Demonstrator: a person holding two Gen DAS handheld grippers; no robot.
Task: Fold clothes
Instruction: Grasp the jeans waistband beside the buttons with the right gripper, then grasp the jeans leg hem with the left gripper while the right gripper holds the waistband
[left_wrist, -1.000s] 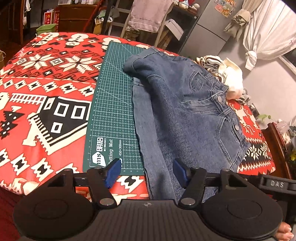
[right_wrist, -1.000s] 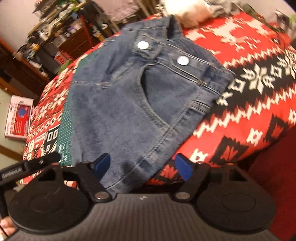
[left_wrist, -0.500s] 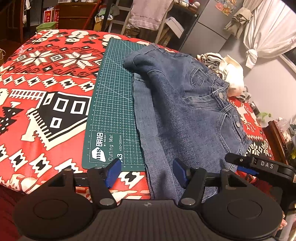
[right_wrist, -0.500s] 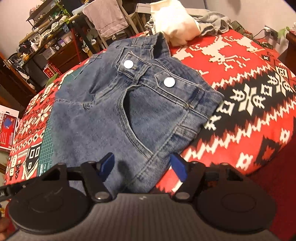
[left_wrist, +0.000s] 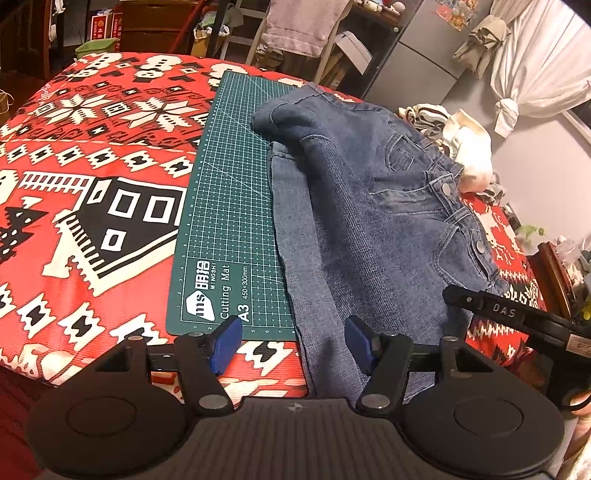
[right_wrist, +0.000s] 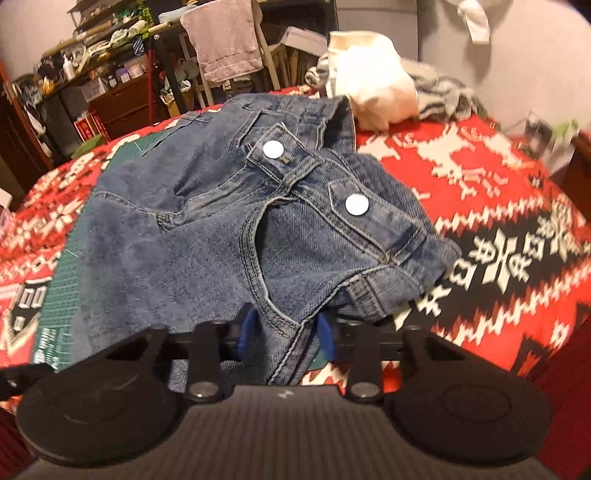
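Blue jeans (left_wrist: 369, 221) lie folded across a green cutting mat (left_wrist: 229, 221) on the red patterned cloth, waistband and two metal buttons toward the right. My left gripper (left_wrist: 293, 343) hovers open at the table's near edge; its right pad sits over the denim's lower hem and nothing is between the fingers. In the right wrist view, the jeans (right_wrist: 207, 236) fill the centre. My right gripper (right_wrist: 287, 334) is shut on their near edge by the pocket seam, the fabric bunched and lifted between the blue pads. The right gripper (left_wrist: 509, 314) also shows in the left wrist view.
A pile of white and striped clothes (right_wrist: 373, 85) sits at the table's far end behind the waistband. Shelves, a chair with a pink towel (right_wrist: 225, 40) and a curtain (left_wrist: 535, 62) stand beyond the table. Red cloth (left_wrist: 92, 184) lies bare left of the mat.
My right gripper moved in to the jeans' near edge and its fingers closed on the denim, lifting it. The left gripper stayed open and barely shifted.
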